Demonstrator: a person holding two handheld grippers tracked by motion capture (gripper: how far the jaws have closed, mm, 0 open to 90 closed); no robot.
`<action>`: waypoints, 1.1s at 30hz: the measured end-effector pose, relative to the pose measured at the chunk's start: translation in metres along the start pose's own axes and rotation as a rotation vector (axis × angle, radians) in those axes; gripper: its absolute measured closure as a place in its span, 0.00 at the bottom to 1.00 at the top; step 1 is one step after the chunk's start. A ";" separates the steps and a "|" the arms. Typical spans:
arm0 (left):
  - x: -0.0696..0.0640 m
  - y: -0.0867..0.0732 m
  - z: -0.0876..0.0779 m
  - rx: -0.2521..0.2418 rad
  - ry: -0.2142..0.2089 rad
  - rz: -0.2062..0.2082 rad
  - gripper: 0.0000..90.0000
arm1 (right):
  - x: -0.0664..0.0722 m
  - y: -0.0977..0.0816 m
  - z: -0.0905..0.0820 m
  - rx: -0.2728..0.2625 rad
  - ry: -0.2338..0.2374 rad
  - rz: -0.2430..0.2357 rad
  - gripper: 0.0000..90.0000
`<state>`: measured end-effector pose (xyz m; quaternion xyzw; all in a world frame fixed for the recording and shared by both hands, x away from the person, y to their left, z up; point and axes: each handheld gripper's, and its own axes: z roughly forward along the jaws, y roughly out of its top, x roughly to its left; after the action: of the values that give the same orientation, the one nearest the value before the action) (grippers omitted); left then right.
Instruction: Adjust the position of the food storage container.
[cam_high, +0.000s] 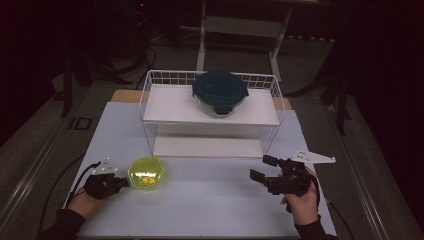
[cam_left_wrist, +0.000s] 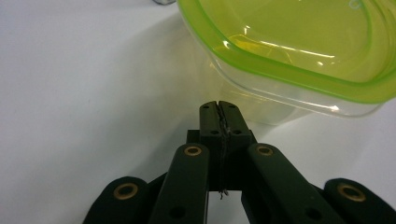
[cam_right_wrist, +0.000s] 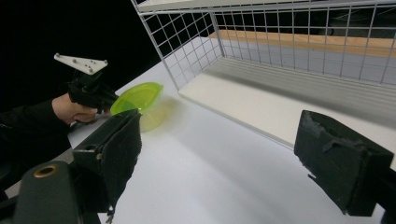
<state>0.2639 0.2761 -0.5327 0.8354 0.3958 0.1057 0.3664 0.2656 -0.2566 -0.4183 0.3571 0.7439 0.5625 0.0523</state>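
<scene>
A clear food box with a lime-green lid (cam_high: 146, 173) sits on the white table, left of centre. My left gripper (cam_high: 123, 182) is shut with nothing between its jaws, its tips just short of the box's near-left side. Seen from the left gripper view, the shut tips (cam_left_wrist: 218, 108) lie low beside the clear wall of the green-lidded box (cam_left_wrist: 299, 51). My right gripper (cam_high: 262, 168) hangs open over the right part of the table, its pads (cam_right_wrist: 122, 144) wide apart and bare. A round glass container with a dark teal lid (cam_high: 220, 92) stands on the upper shelf of the white wire rack (cam_high: 210, 111).
The wire rack stands at the back middle of the table (cam_high: 200, 200), with a white lower shelf (cam_right_wrist: 261, 100) under the top one. In the right gripper view the left hand and its gripper (cam_right_wrist: 86, 88) are beside the green box (cam_right_wrist: 137, 99). Dark floor and frame legs surround the table.
</scene>
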 end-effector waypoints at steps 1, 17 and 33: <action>0.000 0.001 0.001 -0.001 0.001 -0.005 0.98 | 0.000 0.000 0.000 0.000 0.002 0.001 0.16; -0.010 0.024 0.022 0.004 -0.023 0.011 0.98 | -0.002 -0.003 -0.002 0.002 0.003 0.010 0.16; -0.011 0.030 0.028 0.004 -0.040 -0.024 0.99 | -0.001 -0.003 -0.002 0.005 0.004 0.007 0.16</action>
<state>0.2873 0.2411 -0.5301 0.8332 0.3987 0.0834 0.3739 0.2640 -0.2591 -0.4202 0.3585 0.7442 0.5616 0.0480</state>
